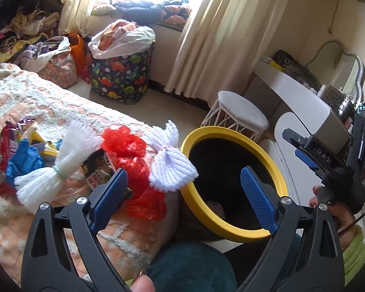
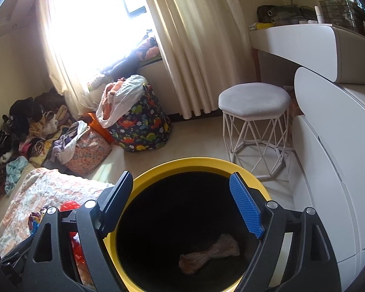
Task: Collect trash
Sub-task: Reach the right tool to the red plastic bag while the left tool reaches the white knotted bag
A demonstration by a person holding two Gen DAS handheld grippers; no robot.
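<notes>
Both your claws stood apart and empty: the left claw point(image 1: 182, 192) between bed and bin, the right claw point(image 2: 182, 206) over the yellow-rimmed bin point(image 2: 250, 170). One crumpled wrapper point(image 2: 209, 253) lay inside. The bed's red plastic bag point(image 1: 133, 168) risked snagging neighbouring white yarn bundles point(image 1: 170, 163).

Crumpled pale wrapper point(image 2: 208, 251) lies inside the yellow-rimmed bin point(image 2: 202, 164).

We see a bin point(image 2: 202, 168) with a yellow rim and black inside, red plastic point(image 1: 133, 168), two white foam nets point(image 1: 172, 160), a blue wrapper point(image 1: 22, 163), a peach-and-cream blanket point(image 1: 36, 102), a dark dinosaur-print basket point(image 2: 143, 126), cream curtains point(image 2: 194, 36) and a white stool point(image 2: 254, 102).
</notes>
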